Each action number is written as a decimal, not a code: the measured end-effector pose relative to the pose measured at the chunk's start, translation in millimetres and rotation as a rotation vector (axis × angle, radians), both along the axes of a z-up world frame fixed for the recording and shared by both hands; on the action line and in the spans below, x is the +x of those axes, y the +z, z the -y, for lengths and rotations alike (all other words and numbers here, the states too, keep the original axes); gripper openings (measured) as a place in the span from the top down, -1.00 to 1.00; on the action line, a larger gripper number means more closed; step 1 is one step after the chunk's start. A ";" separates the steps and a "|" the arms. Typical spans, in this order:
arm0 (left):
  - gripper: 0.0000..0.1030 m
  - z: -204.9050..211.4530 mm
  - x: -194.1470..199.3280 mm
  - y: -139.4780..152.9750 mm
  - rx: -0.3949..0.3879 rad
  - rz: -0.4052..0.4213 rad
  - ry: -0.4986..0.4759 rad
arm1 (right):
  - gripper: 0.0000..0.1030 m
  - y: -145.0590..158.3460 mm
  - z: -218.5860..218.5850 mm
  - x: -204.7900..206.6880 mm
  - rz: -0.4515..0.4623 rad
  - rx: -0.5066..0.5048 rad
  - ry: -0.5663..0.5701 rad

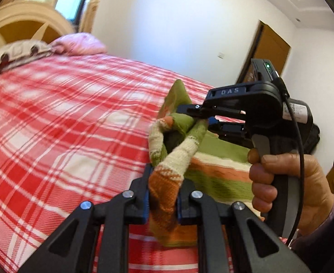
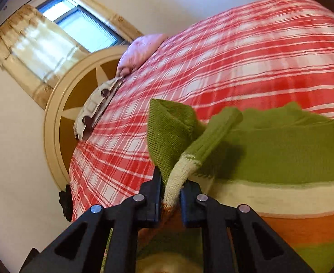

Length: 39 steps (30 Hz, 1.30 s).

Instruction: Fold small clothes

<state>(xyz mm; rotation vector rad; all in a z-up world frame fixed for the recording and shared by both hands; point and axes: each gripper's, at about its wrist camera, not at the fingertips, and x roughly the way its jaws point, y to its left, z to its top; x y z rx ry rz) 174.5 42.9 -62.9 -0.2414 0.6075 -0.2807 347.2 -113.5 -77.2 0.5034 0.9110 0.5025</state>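
My left gripper point(image 1: 162, 207): jaws clamped on the orange-and-brown end of a knitted sleeve point(image 1: 178, 157), fabric bunched between the blue pads. My right gripper point(image 1: 203, 119): jaws clamped on the same sleeve further up, at the green band; in the right wrist view the cream stripe runs straight down into the right jaws. The person's hand point(image 1: 280, 182) squeezes the right trigger handle.

The sleeve hangs slack between the two grips, looping with a dark gap under it. It belongs to a small striped sweater point(image 2: 280, 150) in green, cream and orange, whose body lies spread on the bed point(image 1: 64, 118), which has a red-and-white plaid cover. The sleeve is lifted off the body; the rest of the garment rests flat.

Handling, my read: light, soft, stretchy knit. It sags and twists wherever it isn't held, and won't hold a crease unless laid down flat. Not slippery, and the ribbing gives the pads bite. Best holds are probably cuff end and near the shoulder seam, as now, keeping the sleeve gently taut so it lays straight across the body. Pulling too hard risks dragging the whole sweater across the cover.

Further out: a pink pillow point(image 1: 80, 44) and a headboard point(image 2: 60, 118) at the far end.
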 end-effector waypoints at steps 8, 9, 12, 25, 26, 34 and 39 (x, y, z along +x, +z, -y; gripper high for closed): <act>0.67 55.4 -10.4 6.4 0.059 0.019 -0.117 | 0.75 8.9 67.1 -25.1 0.032 -0.062 -0.068; 0.67 62.8 -11.4 6.2 0.066 0.020 -0.132 | 0.75 11.7 72.4 -27.7 0.041 -0.077 -0.069; 0.67 88.4 -17.4 8.0 0.106 0.042 -0.181 | 0.75 20.9 91.3 -33.9 0.073 -0.125 -0.071; 0.67 193.2 -35.2 4.8 0.149 0.064 -0.395 | 0.77 11.1 192.4 -60.5 0.116 -0.305 -0.137; 0.67 201.4 -36.1 0.8 0.162 0.060 -0.406 | 0.77 6.3 197.0 -61.5 0.107 -0.302 -0.142; 0.67 225.1 -32.5 -29.3 0.231 -0.002 -0.433 | 0.78 -32.5 220.9 -63.5 0.048 -0.289 -0.169; 0.67 229.1 -33.5 -33.8 0.253 -0.003 -0.439 | 0.78 -39.5 226.8 -64.1 0.037 -0.265 -0.200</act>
